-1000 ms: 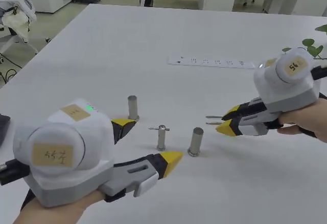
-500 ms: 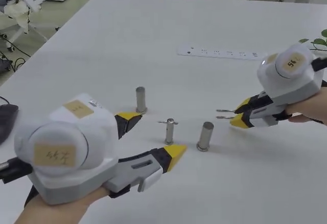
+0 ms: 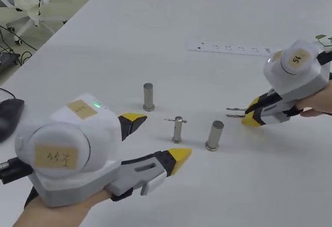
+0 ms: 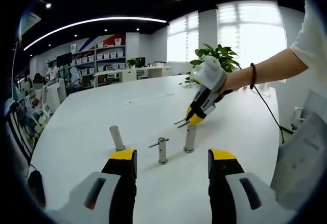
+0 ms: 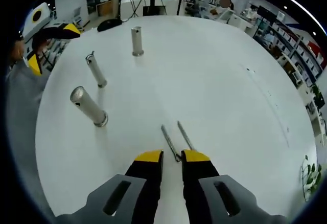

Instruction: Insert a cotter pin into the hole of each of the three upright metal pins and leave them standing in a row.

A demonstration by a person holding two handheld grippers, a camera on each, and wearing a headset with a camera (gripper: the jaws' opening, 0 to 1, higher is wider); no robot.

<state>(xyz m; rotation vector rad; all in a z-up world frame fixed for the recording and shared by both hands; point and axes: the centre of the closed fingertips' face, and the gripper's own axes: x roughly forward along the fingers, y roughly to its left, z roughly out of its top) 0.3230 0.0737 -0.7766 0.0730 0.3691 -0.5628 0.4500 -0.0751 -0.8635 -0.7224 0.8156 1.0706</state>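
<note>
Pins are standing upright in a row on the white bench (image 3: 104, 40), three of them, running in the head view from upper left to lower right. The left-end pin (image 3: 148, 97) is standing a little apart from the other two. The middle pin (image 3: 178, 129) is carrying a fitted cotter pin (image 3: 174, 119) crosswise through its top, with the ends sticking out on both sides. The right-end pin (image 3: 214, 135) is standing just beside it, on the side nearest the right tongs (image 3: 252, 113).

The right tongs are pinching a loose cotter pin (image 3: 234, 112) by its head, the jaws drawn nearly together on it. Its two legs are pointing out ahead of the jaws toward the top of the right-end pin, near it but apart from it, and above the bench surface.

The left tongs (image 3: 155, 136) are hovering low on the near side of the row with the jaws spread wide and nothing between them; in the left gripper view the middle pin is showing through the gap. A white power strip (image 3: 233, 48) is lying farther back on the bench.
</note>
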